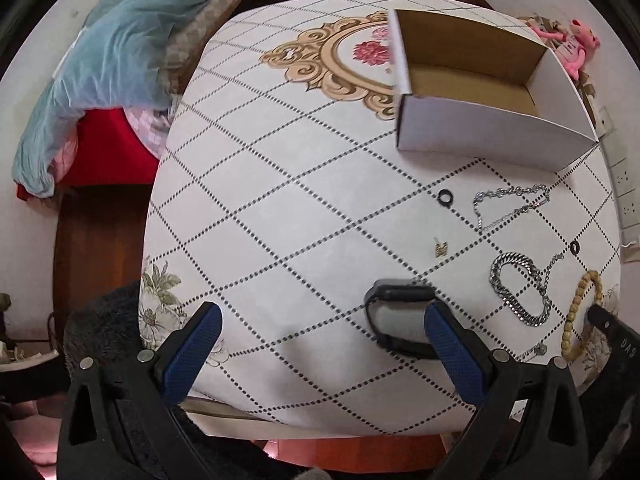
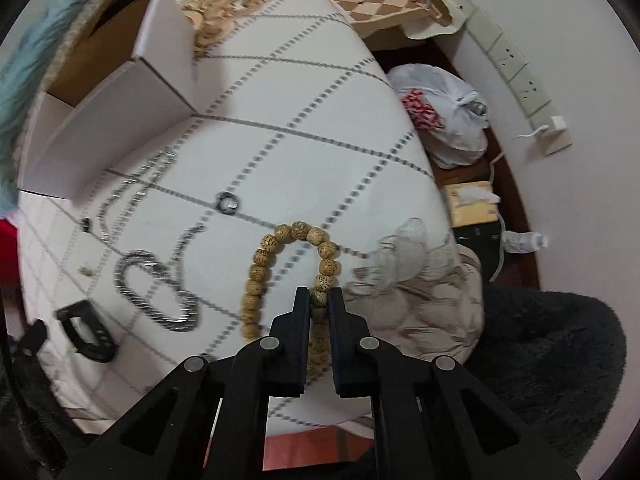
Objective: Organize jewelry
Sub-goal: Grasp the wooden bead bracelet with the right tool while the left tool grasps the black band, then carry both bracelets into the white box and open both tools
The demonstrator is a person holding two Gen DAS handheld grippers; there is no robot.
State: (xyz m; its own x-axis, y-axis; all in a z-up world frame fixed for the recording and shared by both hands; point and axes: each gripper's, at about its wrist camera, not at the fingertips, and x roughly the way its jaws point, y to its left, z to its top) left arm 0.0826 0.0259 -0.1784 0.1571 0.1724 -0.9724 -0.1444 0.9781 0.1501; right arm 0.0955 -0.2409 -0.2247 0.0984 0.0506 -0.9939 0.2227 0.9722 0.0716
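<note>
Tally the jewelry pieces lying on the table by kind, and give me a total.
Small black rings: 2
Silver chains (thin necklace, thick curb bracelet): 2
Tan wooden bead bracelet, pinched by the right gripper: 1
Black band watch: 1
Small gold earring: 1
Total: 7

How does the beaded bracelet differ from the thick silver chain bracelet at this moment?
The beaded bracelet is made of tan, speckled round beads; the silver chain bracelet is made of woven metal links. The beaded one is pinched between the fingers of the right tool; the chain lies free, with no tool touching it. Both form elongated loops on the patterned table, side by side.
</note>
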